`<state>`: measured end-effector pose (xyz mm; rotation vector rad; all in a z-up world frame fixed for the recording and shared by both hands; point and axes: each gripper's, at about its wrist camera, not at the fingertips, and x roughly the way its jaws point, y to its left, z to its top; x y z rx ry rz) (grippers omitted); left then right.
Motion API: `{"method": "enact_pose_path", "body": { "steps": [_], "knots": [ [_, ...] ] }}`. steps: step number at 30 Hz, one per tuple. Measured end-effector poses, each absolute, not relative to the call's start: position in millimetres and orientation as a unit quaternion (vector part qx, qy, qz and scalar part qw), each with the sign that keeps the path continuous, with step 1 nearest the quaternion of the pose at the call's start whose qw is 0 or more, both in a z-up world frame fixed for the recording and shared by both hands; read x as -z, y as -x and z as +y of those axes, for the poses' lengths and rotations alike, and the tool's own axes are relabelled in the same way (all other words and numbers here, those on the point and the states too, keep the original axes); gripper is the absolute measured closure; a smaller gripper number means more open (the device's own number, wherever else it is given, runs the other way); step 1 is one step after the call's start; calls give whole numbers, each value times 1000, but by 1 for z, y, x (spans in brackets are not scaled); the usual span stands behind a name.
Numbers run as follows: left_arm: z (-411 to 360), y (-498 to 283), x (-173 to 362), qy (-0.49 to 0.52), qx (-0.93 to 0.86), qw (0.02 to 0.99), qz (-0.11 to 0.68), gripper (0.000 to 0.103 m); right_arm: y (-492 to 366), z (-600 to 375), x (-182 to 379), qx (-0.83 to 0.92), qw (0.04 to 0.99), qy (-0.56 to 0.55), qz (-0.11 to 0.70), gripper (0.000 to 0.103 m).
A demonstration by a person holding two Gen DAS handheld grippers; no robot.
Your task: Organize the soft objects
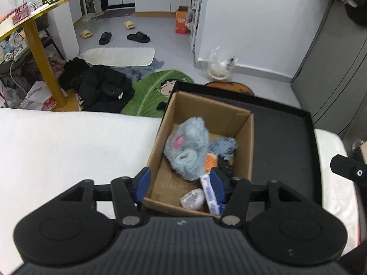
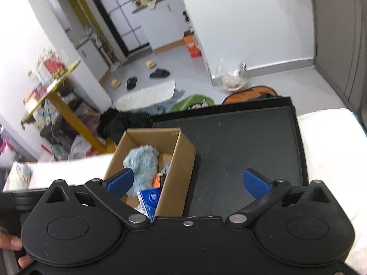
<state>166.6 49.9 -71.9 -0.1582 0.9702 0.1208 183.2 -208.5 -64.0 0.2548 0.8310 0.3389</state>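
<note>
A: Left gripper (image 1: 180, 184) hangs over the near rim of the cardboard box (image 1: 243, 158), fingers spread, gripping nothing.

B: Right gripper (image 2: 187, 181) gapes empty too. Beyond, the grey plush toy (image 1: 187, 147) sits inside the box, on the black tray (image 2: 247, 137).

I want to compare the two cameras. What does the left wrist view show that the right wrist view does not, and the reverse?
Only the left wrist view shows the clear wrapped lump in the box's near corner and the black item beside the plush.

Only the right wrist view shows a blue packet's face and the tray's bare floor.

Both show the cardboard box, the grey-blue plush in it, and open, empty jaws.
</note>
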Motion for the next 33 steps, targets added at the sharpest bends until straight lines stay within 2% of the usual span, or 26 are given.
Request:
{"method": "enact_pose_path", "body": {
  "steps": [7, 12, 17, 33],
  "knots": [
    [47, -151, 47, 112, -45, 891, 437, 29, -168, -224, 49, -142, 910, -150, 360, 0],
    [42, -140, 32, 107, -40, 900, 420, 12, -159, -227, 46, -121, 919, -136, 349, 0],
    [38, -128, 23, 102, -32, 903, 415, 0, -149, -232, 43, -117, 920, -142, 346, 0],
    [22, -83, -11, 62, -15, 909, 413, 0, -103, -233, 14, -99, 914, -121, 375, 0]
  ]
}}
